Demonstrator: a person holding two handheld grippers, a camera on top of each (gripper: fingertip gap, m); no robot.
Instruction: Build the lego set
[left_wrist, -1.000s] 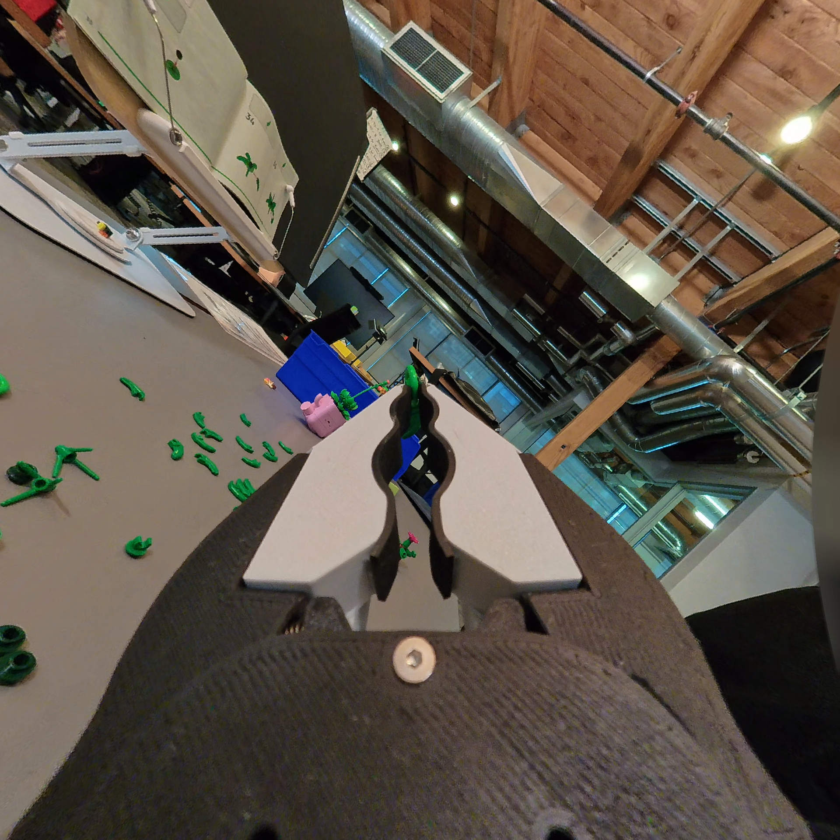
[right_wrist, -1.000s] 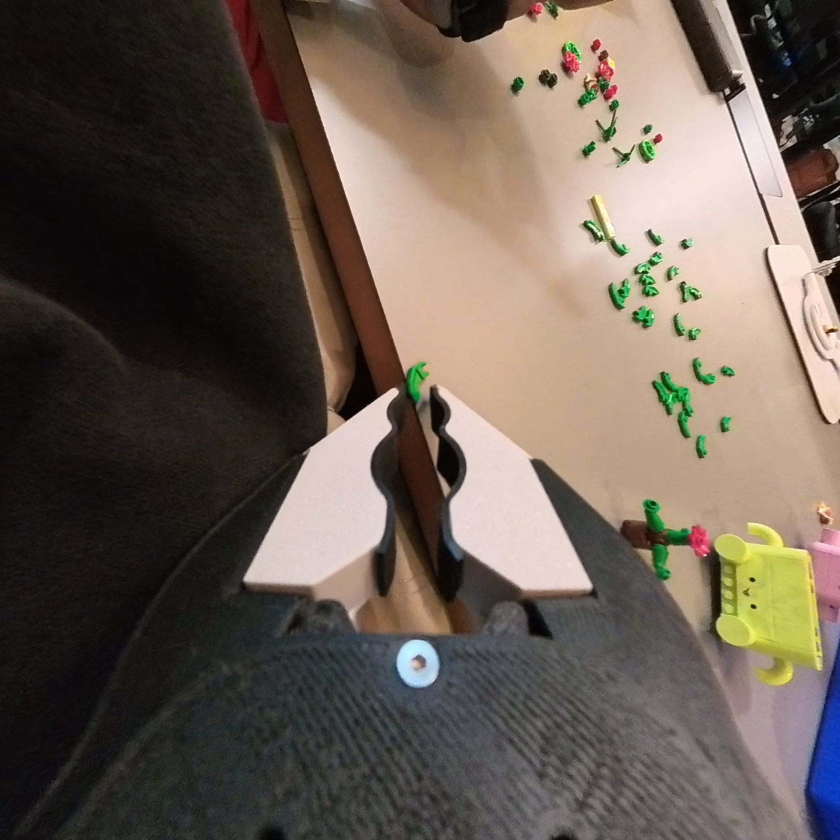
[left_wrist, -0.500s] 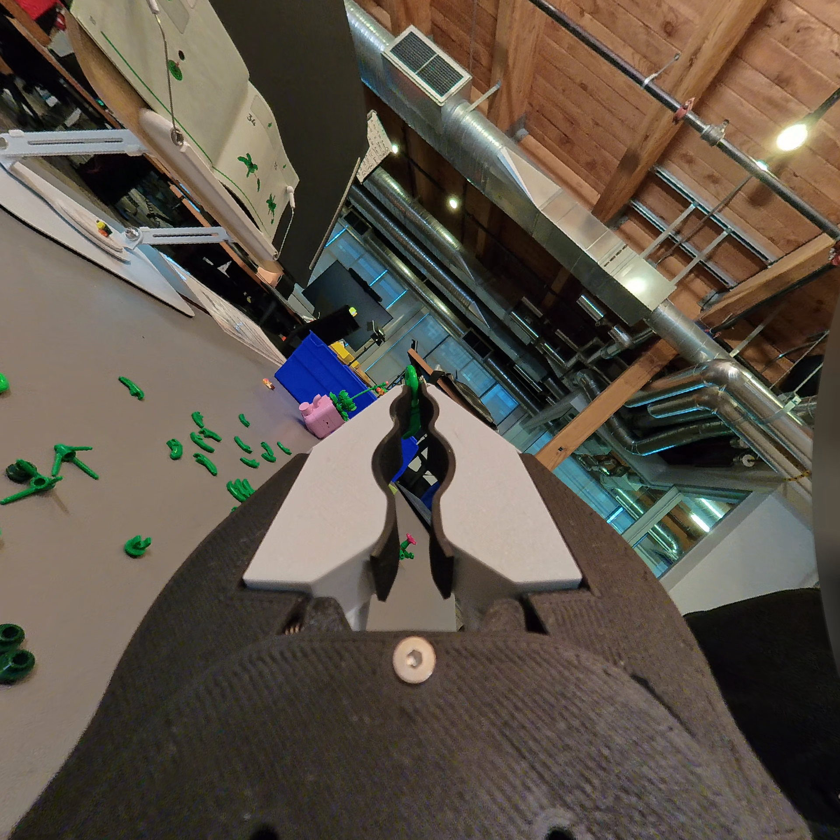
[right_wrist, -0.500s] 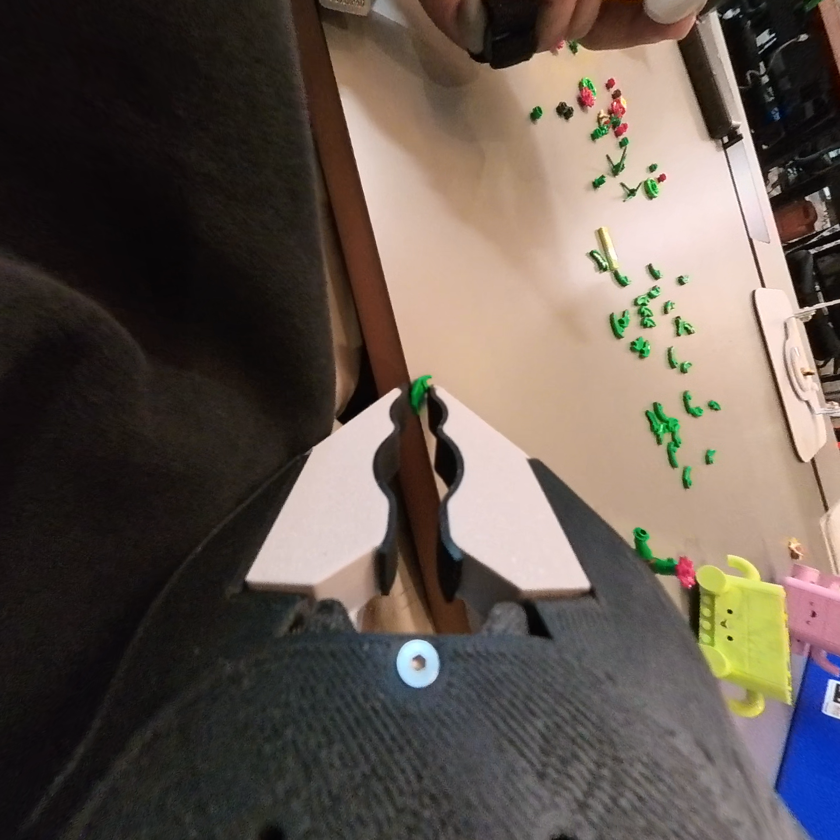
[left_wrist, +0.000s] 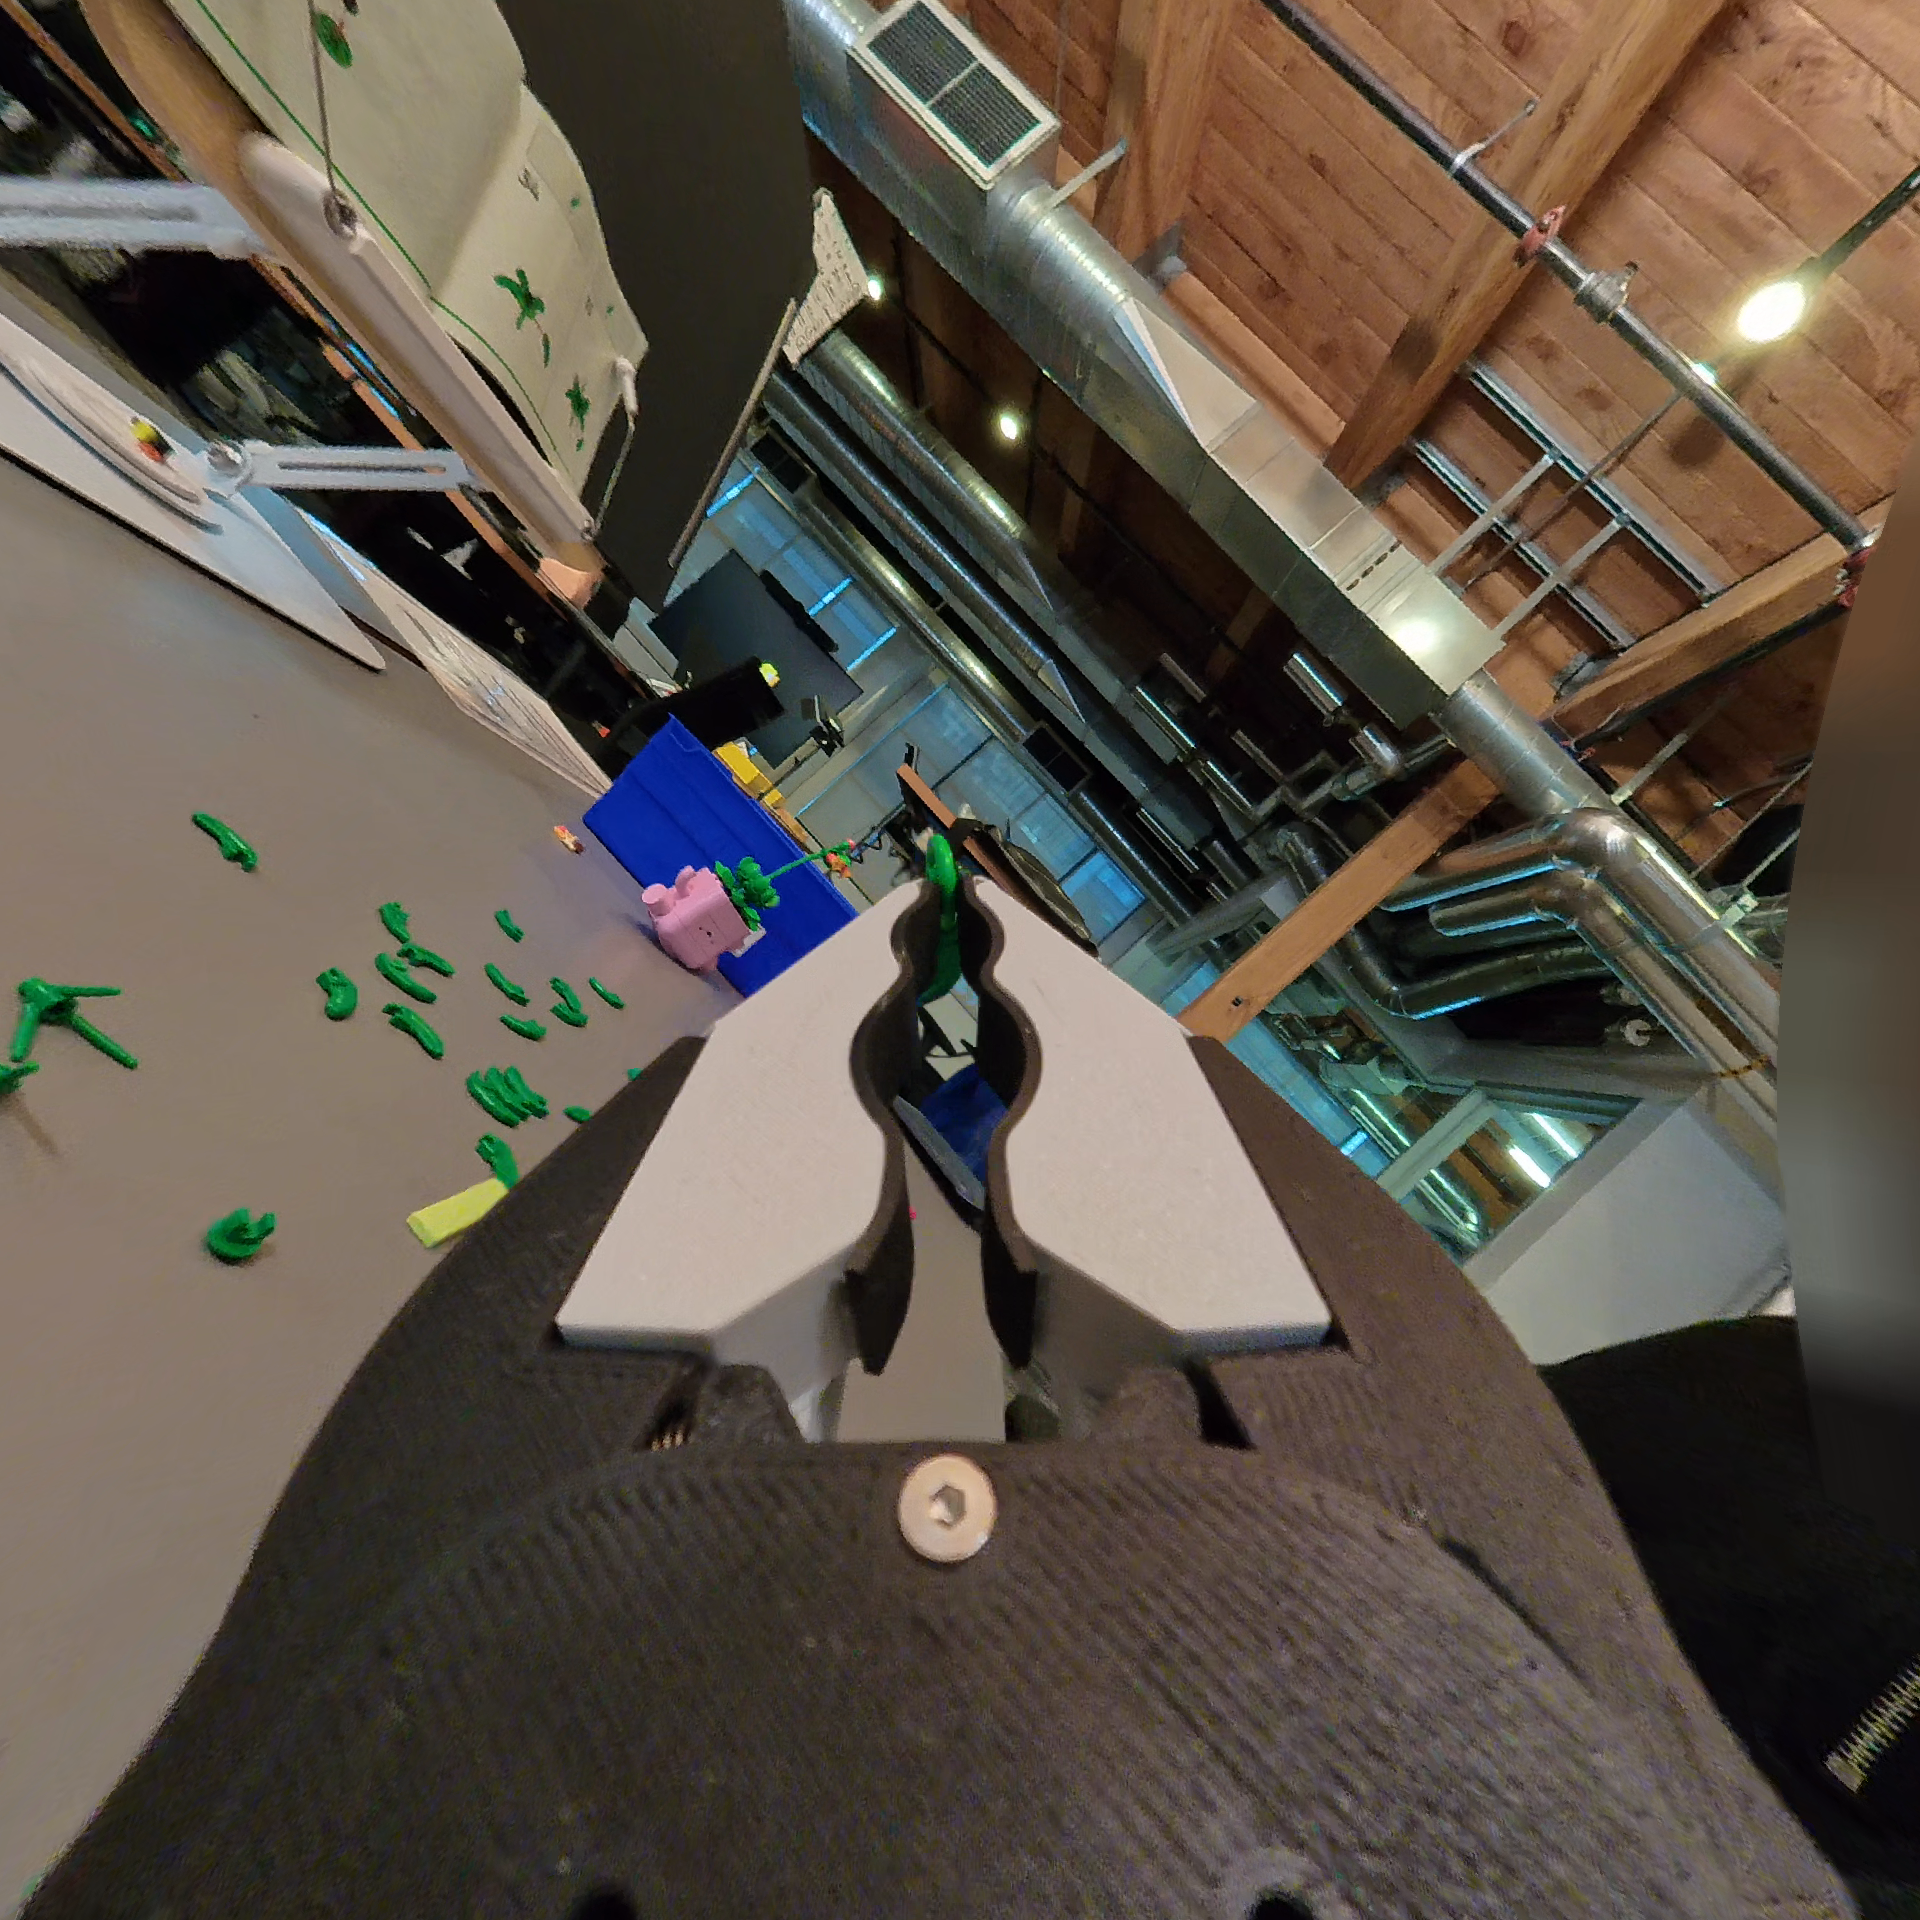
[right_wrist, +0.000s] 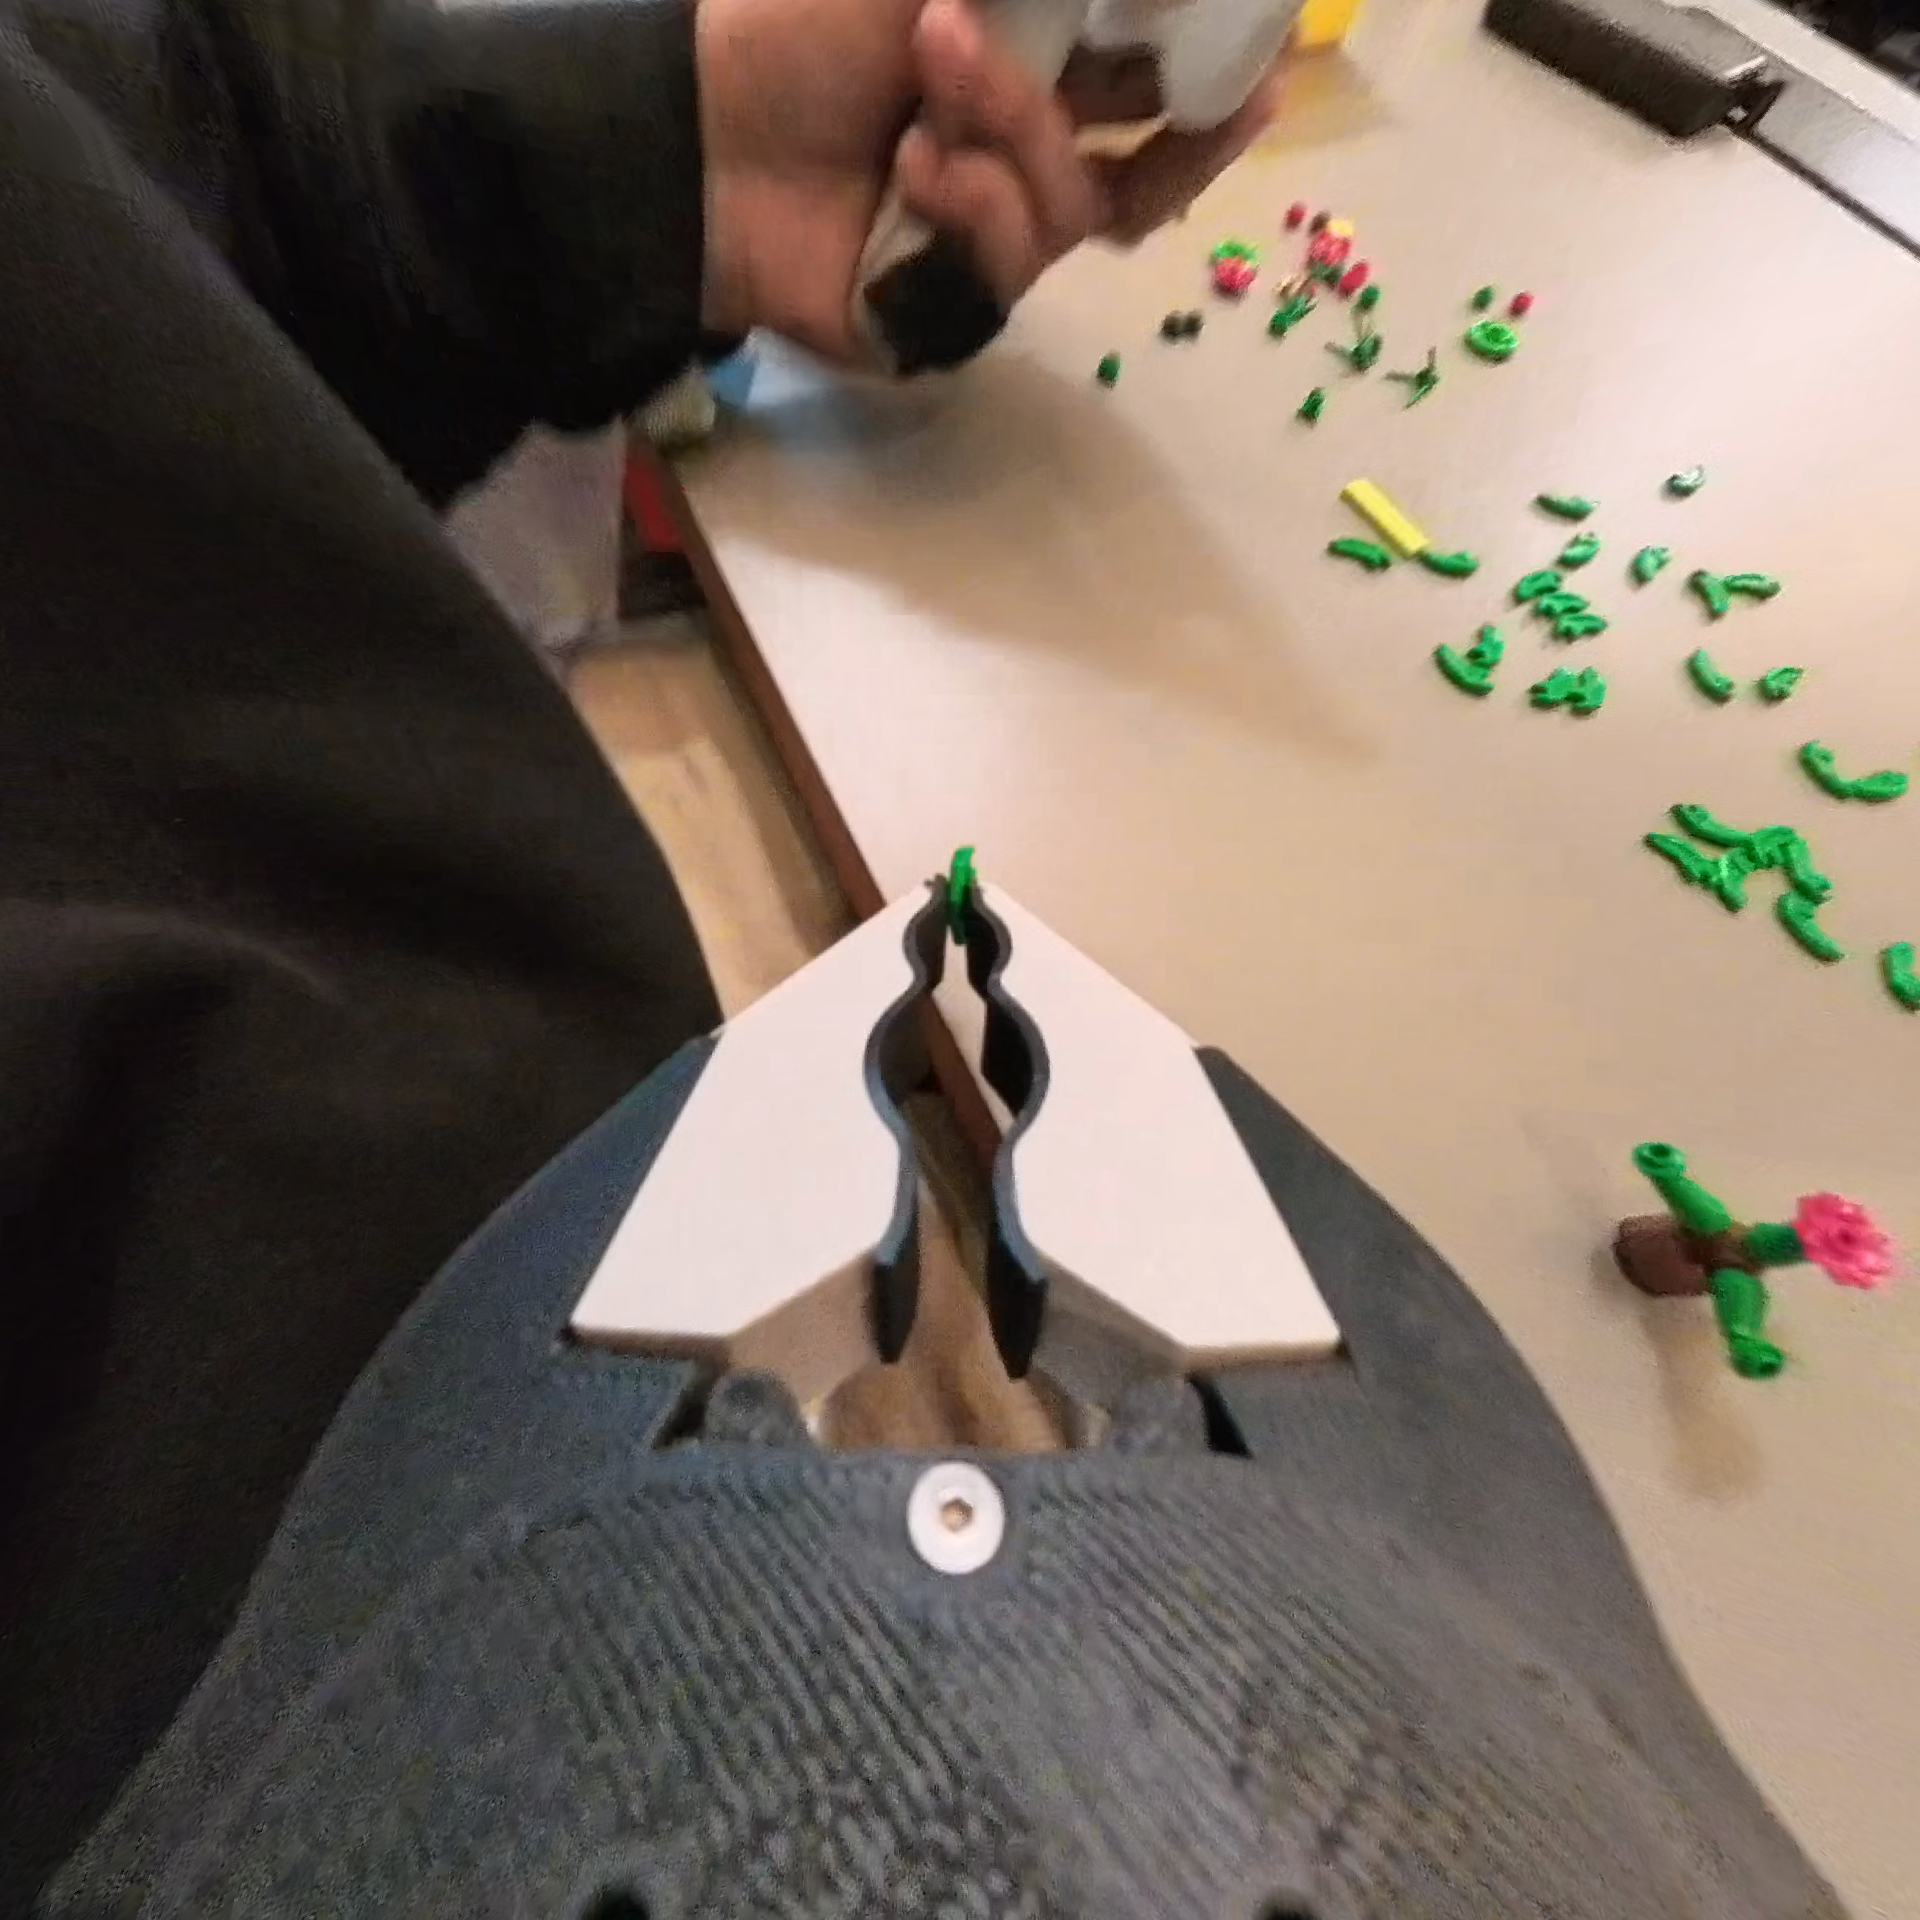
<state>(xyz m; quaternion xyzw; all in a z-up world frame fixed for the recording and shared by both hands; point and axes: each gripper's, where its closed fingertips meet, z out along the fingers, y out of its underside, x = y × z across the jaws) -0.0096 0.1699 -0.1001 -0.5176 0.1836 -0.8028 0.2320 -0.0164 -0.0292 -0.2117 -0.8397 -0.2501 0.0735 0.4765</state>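
Swinging round since a second ago, the right gripper (right_wrist: 961, 899) now looks across the table rather than along its edge, and the person's hand (right_wrist: 883, 197) with the other tool has come into the top of its view; the left gripper (left_wrist: 943, 883) has dipped a little, so a yellow bar (left_wrist: 455, 1210) now shows on the table (left_wrist: 187, 1403) beside its body

Both pairs of fingers are nearly closed and each pinches a small piece. The left holds a thin green stem (left_wrist: 940, 925) that pokes out past the tips and runs down between them. The right holds a small green leaf (right_wrist: 961, 883) at its very tip, raised over the table's near edge.

Loose parts are spread over the tabletop: green leaves (right_wrist: 1558, 613), a cluster of red and green bits (right_wrist: 1320, 281) farther off, and a short brown base with green stems and a pink flower (right_wrist: 1745, 1247) to the right. In the left view a pink pot (left_wrist: 696, 920) with a green plant stands against a blue bin (left_wrist: 686, 821).

The step in hand looks like joining two small plant pieces in the air, leaf to stem. Next the two tips must be brought together, the leaf's clip lined up with the stem, then pressed on gently. Both pieces are tiny and held only at the tips, so either could twist or pop out under a crooked push
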